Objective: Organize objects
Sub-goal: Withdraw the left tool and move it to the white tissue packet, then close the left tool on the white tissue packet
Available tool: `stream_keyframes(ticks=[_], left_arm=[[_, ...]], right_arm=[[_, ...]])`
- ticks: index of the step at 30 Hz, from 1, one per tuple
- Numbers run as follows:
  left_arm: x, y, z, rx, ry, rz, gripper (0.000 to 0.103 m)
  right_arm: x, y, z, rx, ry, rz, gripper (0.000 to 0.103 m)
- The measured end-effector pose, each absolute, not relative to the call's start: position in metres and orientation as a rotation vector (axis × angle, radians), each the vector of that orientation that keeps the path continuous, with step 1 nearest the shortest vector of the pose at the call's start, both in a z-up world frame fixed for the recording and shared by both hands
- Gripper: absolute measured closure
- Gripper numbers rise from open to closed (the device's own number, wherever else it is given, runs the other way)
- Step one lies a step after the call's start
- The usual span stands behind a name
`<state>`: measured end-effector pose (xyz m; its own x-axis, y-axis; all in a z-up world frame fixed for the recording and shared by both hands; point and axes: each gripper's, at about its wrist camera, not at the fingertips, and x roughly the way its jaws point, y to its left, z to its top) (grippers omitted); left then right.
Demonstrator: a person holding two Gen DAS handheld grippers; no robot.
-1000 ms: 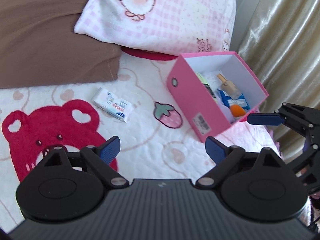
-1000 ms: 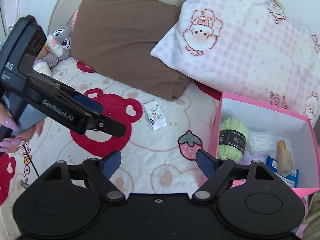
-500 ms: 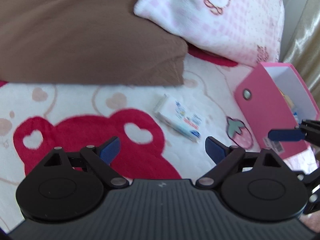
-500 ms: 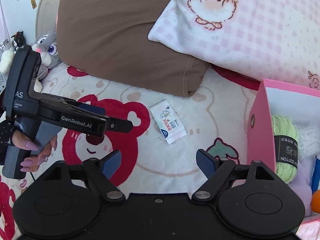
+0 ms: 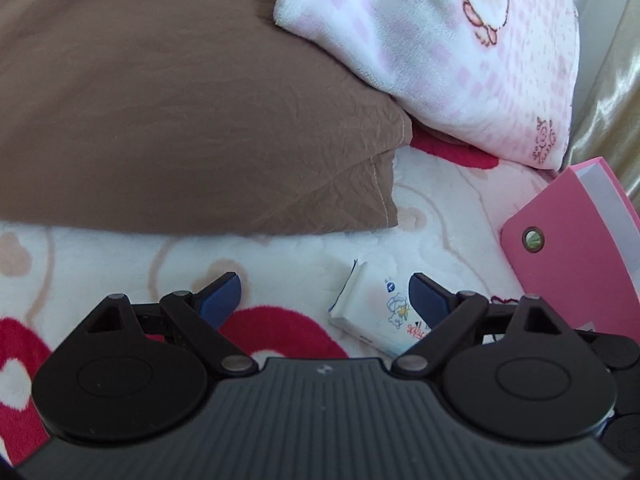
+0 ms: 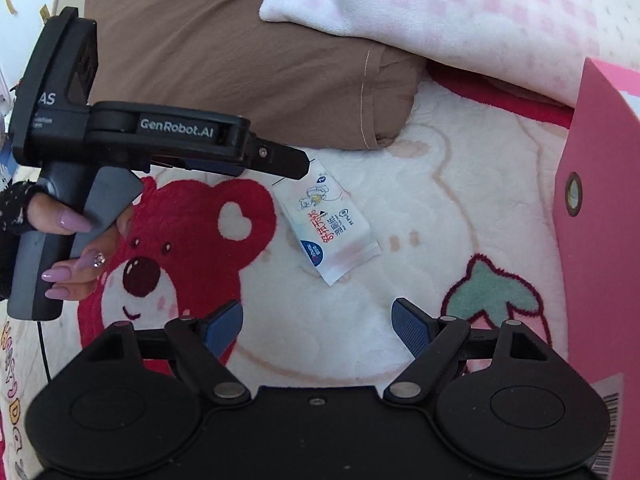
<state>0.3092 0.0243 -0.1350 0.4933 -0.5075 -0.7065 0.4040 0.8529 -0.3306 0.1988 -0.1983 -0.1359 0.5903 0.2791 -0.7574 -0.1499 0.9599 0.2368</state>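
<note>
Bed blanket (image 6: 400, 184) – one tissue pack (image 6: 332, 226), one pink box (image 6: 600, 216), two pillows.

The bed (image 6: 400, 168) is covered by a cream fleece blanket (image 6: 460, 220) printed with a red bear, hearts and a strawberry. A small tissue packet (image 6: 332, 232) lies flat on it, just right of the bear's head. Behind the packet rests a brown pillow (image 6: 240, 48), a pink checked pillow (image 6: 460, 12) leaning on that pillow's right end, and right of the packet stands a pink box (image 6: 600, 208).
</note>
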Motion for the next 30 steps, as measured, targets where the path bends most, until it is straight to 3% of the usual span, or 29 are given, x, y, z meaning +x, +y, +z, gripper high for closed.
stream_keyframes(ticks=[3,5,6,8,10,11,16,19,26,30], left_arm=[[0.313,0.022,-0.139,-0.152,0.908,-0.558,0.021],[0.314,0.019,-0.142,-0.178,0.917,-0.595,0.038],[0.314,0.017,-0.142,-0.184,0.922,-0.626,0.043],[0.313,0.011,-0.141,-0.187,0.938,-0.675,0.058],[0.306,0.006,-0.139,-0.209,0.953,-0.702,0.06],[0.303,0.005,-0.14,-0.231,0.978,-0.718,0.066],[0.284,0.004,-0.147,-0.295,1.114,-0.653,0.069],[0.273,0.009,-0.147,-0.386,1.158,-0.656,0.069],[0.266,0.006,-0.164,-0.428,1.175,-0.555,0.068],[0.258,-0.008,-0.16,-0.316,1.08,-0.557,0.065]], right_arm=[[0.197,-0.197,-0.14,0.139,0.886,0.239,0.025],[0.194,-0.203,-0.141,0.169,0.861,0.229,0.029],[0.194,-0.205,-0.142,0.181,0.857,0.223,0.035],[0.195,-0.208,-0.143,0.179,0.828,0.182,0.057],[0.194,-0.209,-0.144,0.168,0.792,0.18,0.064],[0.194,-0.209,-0.146,0.165,0.79,0.193,0.065],[0.191,-0.225,-0.152,0.236,0.822,0.231,0.065],[0.191,-0.226,-0.145,0.194,0.849,0.23,0.058],[0.181,-0.213,-0.15,0.079,0.825,0.232,0.053],[0.179,-0.209,-0.153,0.013,0.795,0.224,0.053]])
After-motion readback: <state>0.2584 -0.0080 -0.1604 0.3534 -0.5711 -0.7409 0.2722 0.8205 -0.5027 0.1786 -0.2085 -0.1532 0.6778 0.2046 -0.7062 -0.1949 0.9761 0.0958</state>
